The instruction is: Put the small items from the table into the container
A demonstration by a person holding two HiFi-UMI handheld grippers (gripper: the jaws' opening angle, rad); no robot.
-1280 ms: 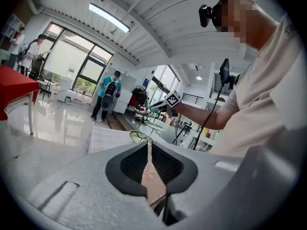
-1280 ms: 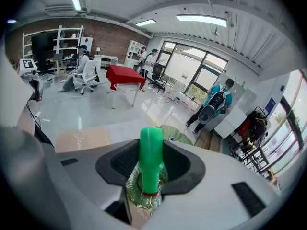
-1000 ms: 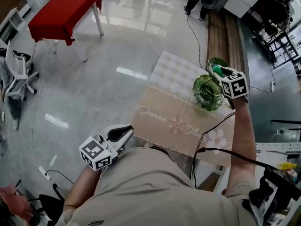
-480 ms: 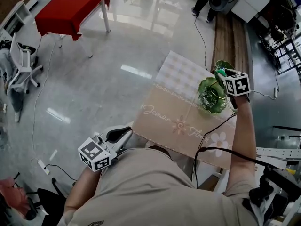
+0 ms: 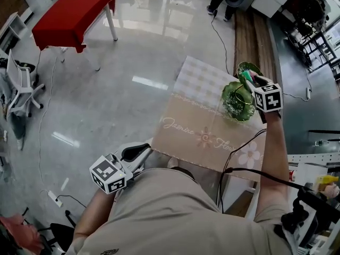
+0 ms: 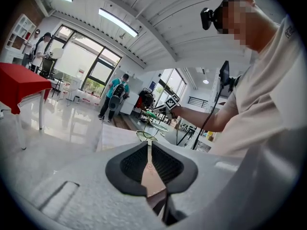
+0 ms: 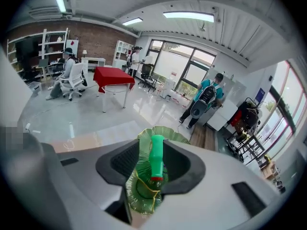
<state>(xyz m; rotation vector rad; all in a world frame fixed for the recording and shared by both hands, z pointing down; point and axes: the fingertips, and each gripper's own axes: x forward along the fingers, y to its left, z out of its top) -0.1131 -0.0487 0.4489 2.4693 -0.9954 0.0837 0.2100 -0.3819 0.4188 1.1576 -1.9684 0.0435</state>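
Two green glass dishes, a near dish [image 5: 227, 95] and a far dish [image 5: 251, 66], sit side by side on the tabletop [image 5: 196, 116]; I cannot tell what is in them. One slim green piece [image 7: 154, 157] hangs above them, with the right gripper's [image 5: 247, 78] jaws closing on it. The left gripper's [image 5: 143, 149] jaws are pressed together, just off the tabletop's near corner.

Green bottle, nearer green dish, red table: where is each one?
green bottle [image 7: 155, 155], right gripper view, its body.
nearer green dish [image 5: 232, 102], head view, its inner bowl.
red table [image 5: 69, 16], head view, its cloth top.

Green bottle [image 7: 156, 158]; green dishes [image 5: 234, 106]; tablecloth [image 5: 196, 121] beige, floral, checked end; far table [image 5: 69, 15] red.
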